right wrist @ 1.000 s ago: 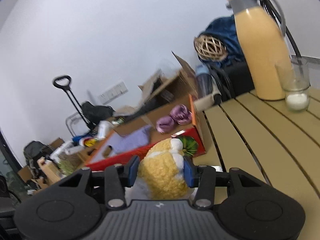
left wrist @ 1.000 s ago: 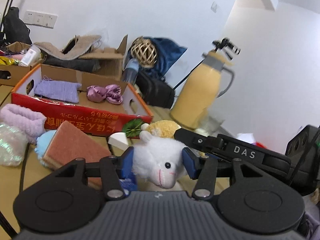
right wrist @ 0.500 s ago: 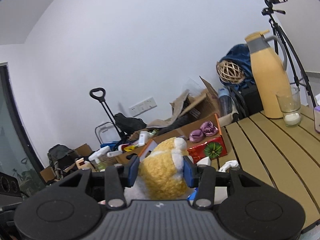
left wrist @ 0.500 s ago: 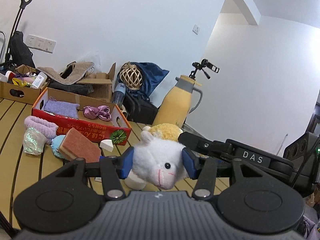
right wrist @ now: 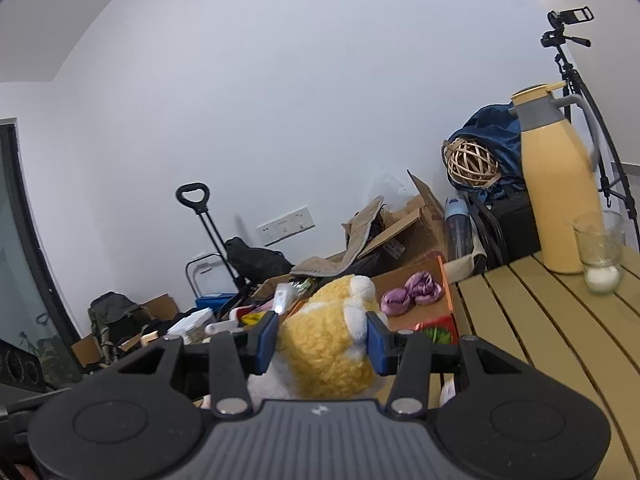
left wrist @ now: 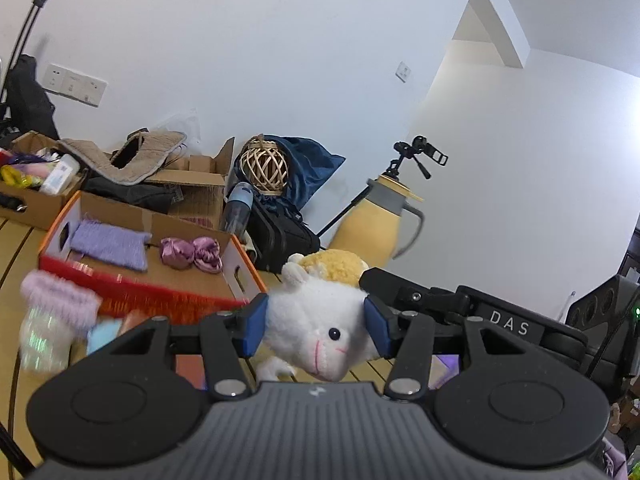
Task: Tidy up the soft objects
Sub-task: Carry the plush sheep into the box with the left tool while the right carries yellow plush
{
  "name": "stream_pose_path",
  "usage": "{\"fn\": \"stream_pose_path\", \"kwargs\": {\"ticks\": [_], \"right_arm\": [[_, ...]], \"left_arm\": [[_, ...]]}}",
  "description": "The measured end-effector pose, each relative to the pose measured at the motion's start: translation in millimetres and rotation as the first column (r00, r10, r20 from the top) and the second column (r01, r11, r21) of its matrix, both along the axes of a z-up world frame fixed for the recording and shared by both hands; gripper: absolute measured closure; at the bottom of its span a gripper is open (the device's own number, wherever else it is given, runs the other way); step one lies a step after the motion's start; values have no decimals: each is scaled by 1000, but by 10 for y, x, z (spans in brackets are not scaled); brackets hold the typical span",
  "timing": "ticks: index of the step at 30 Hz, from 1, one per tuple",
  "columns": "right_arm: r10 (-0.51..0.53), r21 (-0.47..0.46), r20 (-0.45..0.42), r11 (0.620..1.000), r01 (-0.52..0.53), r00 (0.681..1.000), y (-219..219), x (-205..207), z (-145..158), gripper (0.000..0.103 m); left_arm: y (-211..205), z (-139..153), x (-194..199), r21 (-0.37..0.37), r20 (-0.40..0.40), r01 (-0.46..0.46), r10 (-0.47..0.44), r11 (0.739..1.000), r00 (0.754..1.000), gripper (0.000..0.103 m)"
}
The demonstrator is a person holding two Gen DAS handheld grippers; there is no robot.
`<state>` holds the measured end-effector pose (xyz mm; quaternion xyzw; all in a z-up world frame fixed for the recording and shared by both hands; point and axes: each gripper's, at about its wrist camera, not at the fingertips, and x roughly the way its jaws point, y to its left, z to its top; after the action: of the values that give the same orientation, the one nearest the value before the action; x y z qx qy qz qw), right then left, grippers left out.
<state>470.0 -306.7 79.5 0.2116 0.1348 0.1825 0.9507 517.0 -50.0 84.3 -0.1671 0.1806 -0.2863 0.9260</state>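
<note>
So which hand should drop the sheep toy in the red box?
Probably the left. The left gripper clamps the plush sheep and faces the red box; the right gripper also grips it.

White letters reading "DAS" are showing on the right gripper (left wrist: 510,322), just right of the left gripper's (left wrist: 316,330) fingers. Nothing else is reading clearly.

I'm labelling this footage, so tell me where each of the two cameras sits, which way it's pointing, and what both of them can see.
Left wrist: sits behind the left gripper, looking forward along its fingers at the sheep plush's white face, the red cardboard tray and the wall; the right gripper's black body shows at right.
Right wrist: sits behind the right gripper, looking at the plush's yellow back, the slatted table and the yellow jug.
Shared: plush, tray, jug, wicker ball.
</note>
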Motion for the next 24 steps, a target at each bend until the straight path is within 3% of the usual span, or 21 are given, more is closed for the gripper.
{"fn": "stream_pose_path", "kwargs": {"ticks": [8, 11, 14, 18, 22, 24], "right_arm": [[20, -7, -104, 1000, -21, 994, -29, 1520, -99, 58], [17, -14, -162, 1000, -20, 987, -21, 2091, -261, 58], [5, -53, -218, 998, -17, 976, 1, 2584, -472, 58], [-28, -111, -281, 994, -3, 959, 45, 2968, -721, 58], [-67, -270, -251, 963, -3, 966, 195, 2969, -837, 58], [-102, -348, -227, 937, 17, 969, 270, 2920, -853, 59]], "left_arm": [[-15, -224, 1613, 21, -140, 10, -7, 1000, 990, 50], [24, -464, 2162, -25, -229, 17, -23, 1000, 973, 50], [1, -691, 2599, -23, -315, 11, -17, 1000, 949, 51], [-142, -878, 2836, 65, -352, 24, 0, 998, 936, 51], [-212, -859, 2858, 146, -353, -7, 58, 989, 934, 52], [-218, -845, 2847, 172, -357, -14, 76, 985, 931, 46]]}}
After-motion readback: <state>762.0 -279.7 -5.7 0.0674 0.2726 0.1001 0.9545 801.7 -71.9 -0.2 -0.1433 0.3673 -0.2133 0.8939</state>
